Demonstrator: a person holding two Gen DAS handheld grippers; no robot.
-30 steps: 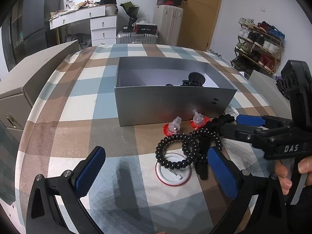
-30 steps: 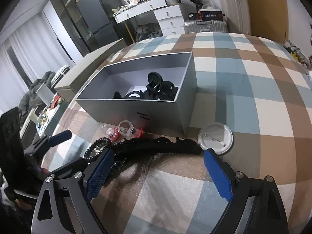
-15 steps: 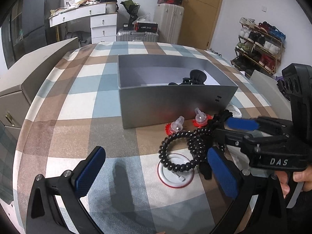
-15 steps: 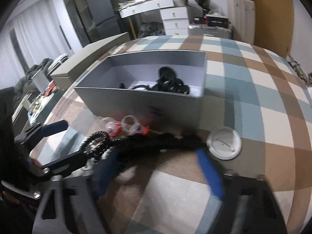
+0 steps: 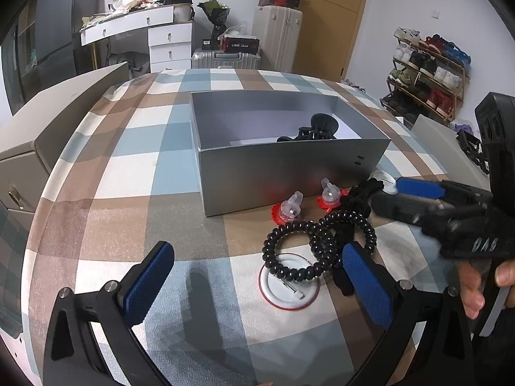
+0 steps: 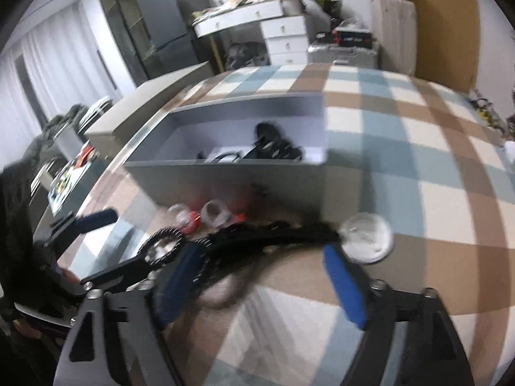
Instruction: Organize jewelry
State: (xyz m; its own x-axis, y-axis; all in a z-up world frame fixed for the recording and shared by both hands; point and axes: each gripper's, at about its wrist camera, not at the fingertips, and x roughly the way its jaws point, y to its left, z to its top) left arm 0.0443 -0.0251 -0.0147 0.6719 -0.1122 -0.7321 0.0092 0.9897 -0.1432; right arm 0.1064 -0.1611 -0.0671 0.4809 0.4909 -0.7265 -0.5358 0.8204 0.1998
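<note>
Left wrist view, as we log it: two black coiled hair ties (image 5: 317, 246), linked side by side, lie on the checked cloth of the desk (image 5: 135, 167) just ahead of our left gripper (image 5: 257, 278), nearer its right-hand finger. One coil rests partly on a white round badge with a red rim (image 5: 289, 289), between the blue pads. A long black hair clip (image 5: 357, 202) runs from the coils toward the right gripper (image 5: 386, 196). Two clear plastic pieces on red bases (image 5: 309, 204) stand beyond the coils, against the front wall of a grey open box (image 5: 289, 173). Inside the box, on its right side, we see a black claw clip (image 5: 318, 127).

Left gripper: released, jaws spread wide, pads pressing on nothing.

Right wrist view, blurred: the right gripper (image 6: 257, 281) has its jaws opening, with the black hair clip (image 6: 276, 234) lying across the gap ahead of the pads; the pads do not press on it. A second white round badge (image 6: 368, 236) lies just ahead of its right-hand finger. The left gripper (image 6: 122, 241) enters from the left, near the coils (image 6: 165, 244). The grey box (image 6: 225, 180) sits further ahead, dark items heaped inside.

A person's hand (image 5: 482, 286) holds the right gripper's handle.
</note>
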